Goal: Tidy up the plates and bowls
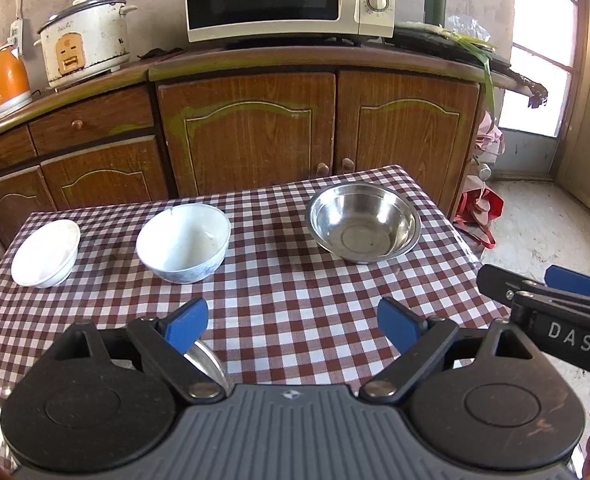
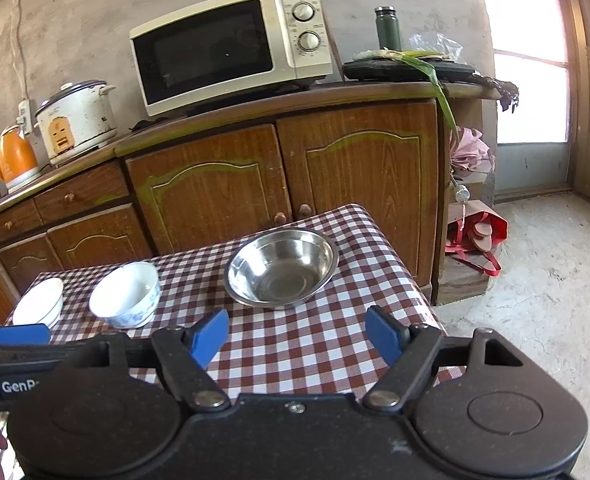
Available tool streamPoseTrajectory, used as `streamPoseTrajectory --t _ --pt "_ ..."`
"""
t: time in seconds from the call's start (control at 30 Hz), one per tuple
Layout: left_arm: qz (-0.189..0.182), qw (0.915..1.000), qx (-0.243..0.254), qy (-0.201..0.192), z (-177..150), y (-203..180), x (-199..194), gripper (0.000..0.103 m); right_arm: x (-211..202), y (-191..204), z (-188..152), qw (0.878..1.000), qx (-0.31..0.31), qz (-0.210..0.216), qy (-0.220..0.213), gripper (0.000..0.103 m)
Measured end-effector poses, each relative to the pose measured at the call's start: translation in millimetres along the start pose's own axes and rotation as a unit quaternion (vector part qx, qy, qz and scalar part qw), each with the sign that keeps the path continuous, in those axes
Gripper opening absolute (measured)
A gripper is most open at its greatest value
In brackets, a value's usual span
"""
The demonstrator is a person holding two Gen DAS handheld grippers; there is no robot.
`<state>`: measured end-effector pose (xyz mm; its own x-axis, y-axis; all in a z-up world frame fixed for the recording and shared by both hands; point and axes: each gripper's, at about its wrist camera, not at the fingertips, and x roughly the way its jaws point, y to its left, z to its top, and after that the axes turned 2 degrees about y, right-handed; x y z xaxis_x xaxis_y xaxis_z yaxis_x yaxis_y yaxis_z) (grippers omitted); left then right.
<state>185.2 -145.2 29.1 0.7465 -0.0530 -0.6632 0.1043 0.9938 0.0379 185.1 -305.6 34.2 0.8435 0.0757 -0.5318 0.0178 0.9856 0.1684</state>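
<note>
Bowls sit on the checked counter: steel bowl at 1 o'clock, light, slick, rigid; two china bowls at 11, chippable. Pinch rims. Both grippers have fingers apart, empty.

Shiny steel bowl, glazed ceramic bowls, glossy checked tablecloth.
</note>
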Motion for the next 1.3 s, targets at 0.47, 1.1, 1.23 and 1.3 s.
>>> streamPoseTrajectory --t 0.47,1.1,1.23,1.3 --pt "-0.01 0.9998 -0.013 0.008 22.2 -4.3 48.9 0.094 41.8 -24.0 16.8 1.0 0.007 -0.008 0.0 0.09" --pt "-0.021 0.9991 -0.018 0.031 54.7 5.5 146.3 0.094 148.6 -30.7 35.7 0.998 -0.013 -0.036 0.041 0.09" --pt "-0.025 0.9989 -0.018 0.035 58.2 6.5 162.6 0.094 171.2 -36.5 36.3 0.999 -0.006 -0.023 0.047 0.092" --pt "-0.033 0.9985 -0.026 0.033 61.2 8.3 169.3 0.094 182.8 -38.4 36.9 0.998 0.003 -0.022 0.054 0.093"
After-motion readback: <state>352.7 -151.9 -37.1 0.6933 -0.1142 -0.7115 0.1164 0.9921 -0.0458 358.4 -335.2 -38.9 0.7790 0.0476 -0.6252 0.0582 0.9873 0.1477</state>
